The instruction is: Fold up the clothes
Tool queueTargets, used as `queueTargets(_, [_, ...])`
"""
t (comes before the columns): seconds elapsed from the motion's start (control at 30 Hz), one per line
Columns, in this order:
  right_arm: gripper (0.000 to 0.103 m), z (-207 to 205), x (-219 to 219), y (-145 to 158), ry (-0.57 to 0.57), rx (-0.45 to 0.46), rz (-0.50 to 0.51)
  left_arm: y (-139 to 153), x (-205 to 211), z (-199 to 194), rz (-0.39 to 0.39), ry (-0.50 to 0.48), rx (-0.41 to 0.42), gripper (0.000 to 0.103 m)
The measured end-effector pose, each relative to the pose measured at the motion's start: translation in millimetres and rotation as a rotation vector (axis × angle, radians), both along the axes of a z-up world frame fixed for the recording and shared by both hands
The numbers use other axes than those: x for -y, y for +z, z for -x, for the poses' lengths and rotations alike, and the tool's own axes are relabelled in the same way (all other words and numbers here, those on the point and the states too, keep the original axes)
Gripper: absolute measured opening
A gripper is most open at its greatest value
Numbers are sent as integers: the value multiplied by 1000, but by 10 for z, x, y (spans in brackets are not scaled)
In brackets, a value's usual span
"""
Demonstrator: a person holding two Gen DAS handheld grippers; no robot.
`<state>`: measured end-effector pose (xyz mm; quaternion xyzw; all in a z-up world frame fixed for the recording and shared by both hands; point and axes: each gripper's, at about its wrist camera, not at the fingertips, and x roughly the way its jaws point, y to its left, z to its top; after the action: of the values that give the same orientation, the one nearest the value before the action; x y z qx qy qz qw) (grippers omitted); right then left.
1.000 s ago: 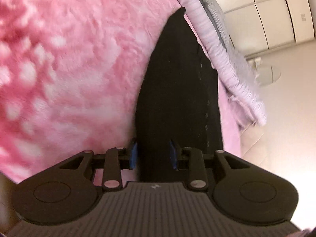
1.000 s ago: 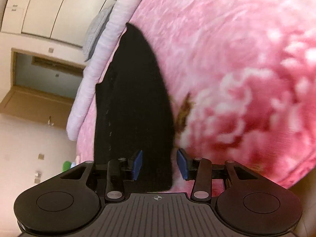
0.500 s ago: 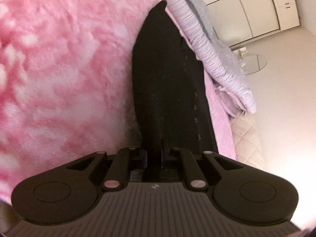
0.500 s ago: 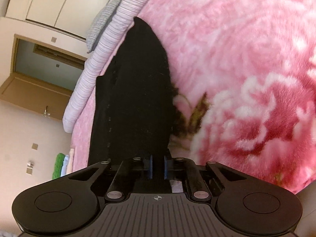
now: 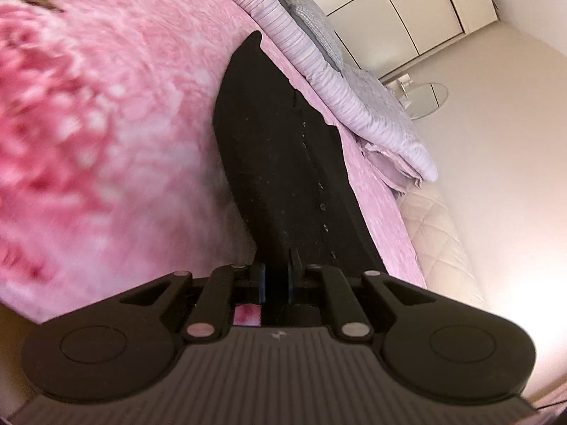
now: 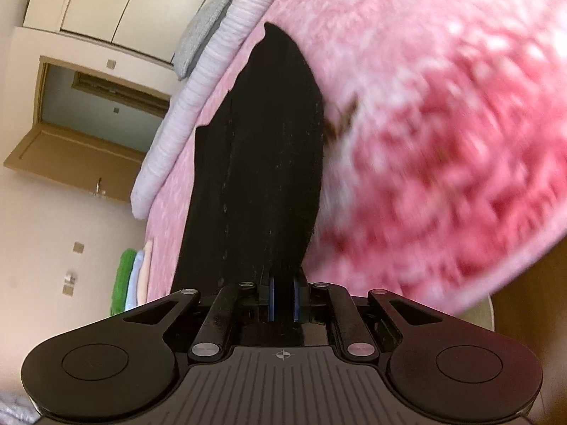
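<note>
Two wrist views look along a bed covered by a fluffy pink blanket with a large rose pattern.

The left gripper has its jaws closed tight on the near end of a black garment, with the cloth pinched between the blue pads. The right gripper likewise has its jaws clamped on a near edge of the same black garment, with black fabric filling the narrow gap between its pads.

From each grip the garment stretches away as a long dark strip across the blanket, narrowing to a point toward the far end of the bed. A row of small dots, perhaps buttons, runs along it.

In the left view the garment lies close to the bed's right edge, with a strip of pink blanket beside it and then bare cream floor. A folded lilac striped quilt and a grey pillow lie along that edge further off. Wide open blanket spreads on the garment's other side.

In the right view a small stack of folded clothes, green, blue and peach, sits near the bed's edge on the left.

Both grippers point forward and slope downward toward the bed.
</note>
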<state>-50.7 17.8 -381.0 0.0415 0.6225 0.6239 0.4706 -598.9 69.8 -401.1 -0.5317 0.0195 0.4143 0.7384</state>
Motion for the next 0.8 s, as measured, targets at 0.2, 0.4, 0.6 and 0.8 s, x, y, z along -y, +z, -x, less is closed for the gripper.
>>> queueTargets(0.2, [8, -8, 405, 44, 23, -27, 19, 133, 359, 76, 13, -21, 11, 7])
queueTargets(0.4, [9, -37, -22, 637, 85, 26, -195, 593, -83, 12, -102, -54, 53, 7])
queueTargets(0.6, [11, -75, -1083, 952, -12, 63, -339, 885, -1305, -209, -166, -32, 15, 10])
queueTargets(0.8, [55, -167, -1979, 701, -154, 140, -236, 574, -2393, -443, 16, -31, -149, 18])
